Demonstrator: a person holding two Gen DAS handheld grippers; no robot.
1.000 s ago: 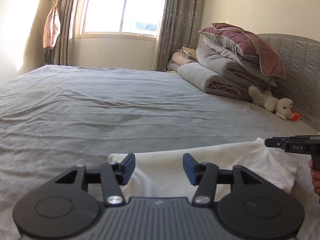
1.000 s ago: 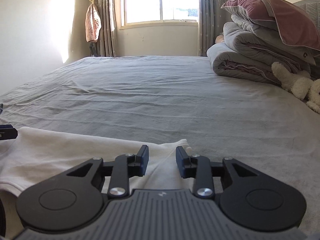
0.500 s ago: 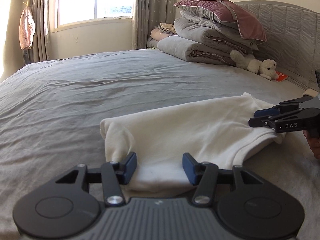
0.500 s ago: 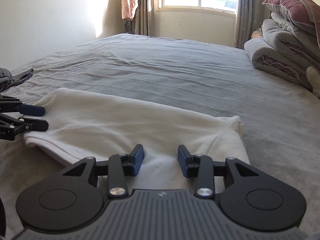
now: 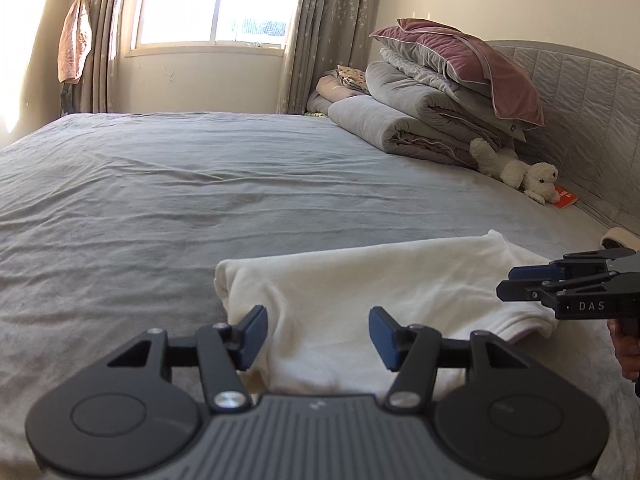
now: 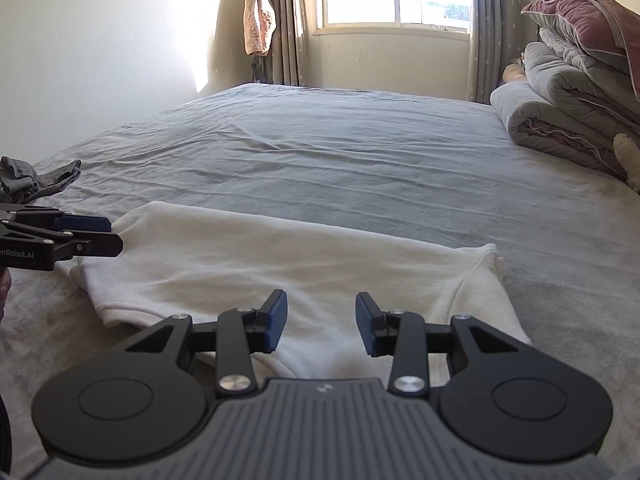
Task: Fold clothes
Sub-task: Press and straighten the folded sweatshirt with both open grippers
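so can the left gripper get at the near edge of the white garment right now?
Probably yes. The left gripper hangs right over the white garment, its jaws opening with nothing clamped, and nothing lies between them and the cloth on the bed.

White garment (image 5: 384,292): soft fleecy cloth, matt, ribbed hem. Bedsheet (image 5: 160,208): grey woven cloth, matt, wrinkled. Left gripper (image 5: 316,336) & right gripper (image 6: 321,322): matt black plastic, blue rubbery-looking pads, shiny metal pins. Headboard (image 5: 592,112): quilted fabric. Plush toy (image 5: 516,170): fuzzy.
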